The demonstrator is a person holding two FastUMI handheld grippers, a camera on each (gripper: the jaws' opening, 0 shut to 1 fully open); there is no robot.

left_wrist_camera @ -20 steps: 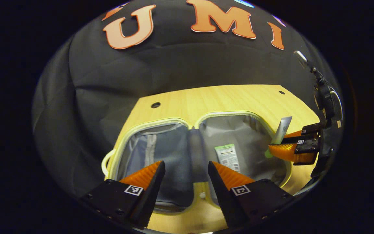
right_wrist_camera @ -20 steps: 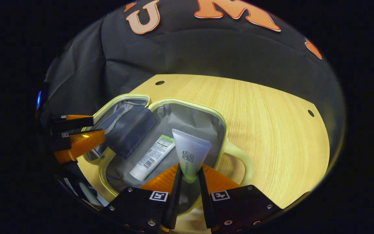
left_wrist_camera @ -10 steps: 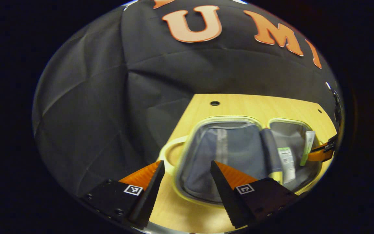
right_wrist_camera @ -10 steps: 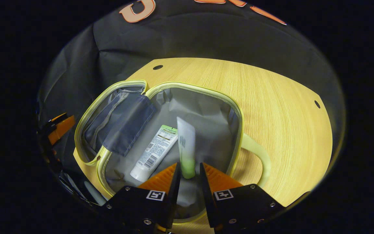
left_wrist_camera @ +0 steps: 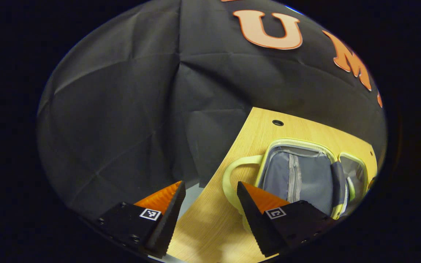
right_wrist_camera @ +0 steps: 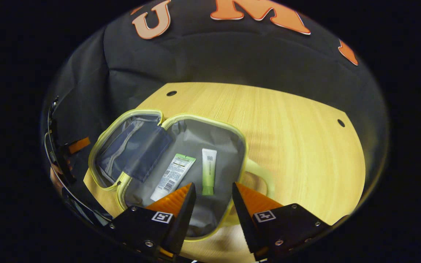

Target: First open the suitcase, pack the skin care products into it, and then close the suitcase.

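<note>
Two tubes (right_wrist_camera: pixel 192 172) in one open suitcase (right_wrist_camera: pixel 210 226), right gripper (right_wrist_camera: pixel 213 199) fingers apart

Left tongs (left_wrist_camera: pixel 209 190) show two wedge-shaped fingers, ridged on their sloped tops and toothed along the inner edges. Each sits in a black block with a small square black-and-white marker and round screw heads. Right tongs (right_wrist_camera: pixel 213 193) are built the same: ribbed wedges, black mounts, a square marker on each, screws along the lower edges.
</note>
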